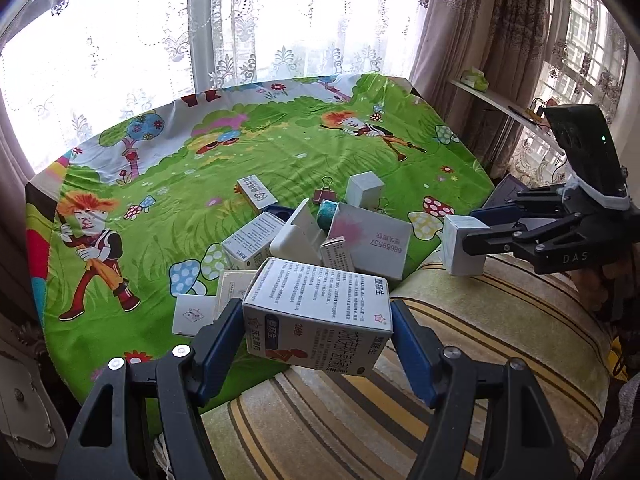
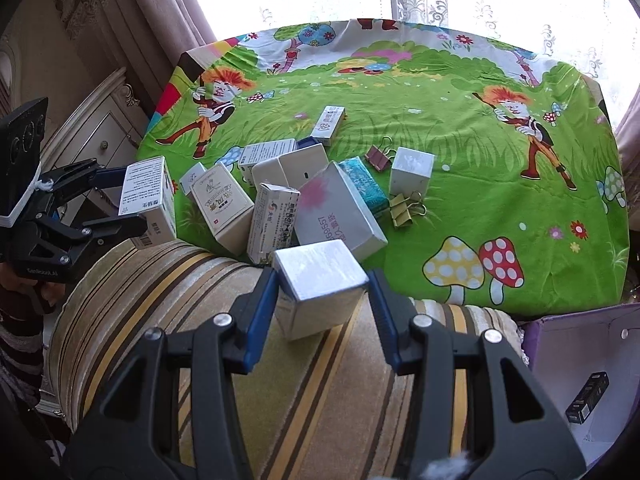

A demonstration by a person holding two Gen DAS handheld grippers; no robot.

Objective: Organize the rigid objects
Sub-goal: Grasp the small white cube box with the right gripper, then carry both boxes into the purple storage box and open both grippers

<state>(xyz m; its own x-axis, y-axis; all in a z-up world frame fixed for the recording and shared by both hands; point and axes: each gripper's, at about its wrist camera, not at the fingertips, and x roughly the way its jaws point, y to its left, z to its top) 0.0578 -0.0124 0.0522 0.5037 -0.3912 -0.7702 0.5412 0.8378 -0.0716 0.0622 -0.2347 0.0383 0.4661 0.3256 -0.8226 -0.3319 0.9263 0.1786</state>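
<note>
The left gripper (image 1: 318,344) squeezes a printed medicine box (image 1: 316,316). The right gripper (image 2: 322,300), at three o'clock, pinches a white cube box (image 2: 320,284). Both hang over the striped cushion (image 2: 320,400), probably to sort them away from the pile (image 2: 280,196).

I see a white medicine carton (image 1: 316,312) printed with dense text, tilted, lifted clear above the striped cushion's edge. A plain white cube box (image 2: 320,292) also hangs tilted over that cushion. The remaining boxes (image 2: 280,200) lie jumbled, leaning on each other, at the green cloth's near edge, binder clips (image 2: 404,208) just beside them.
</note>
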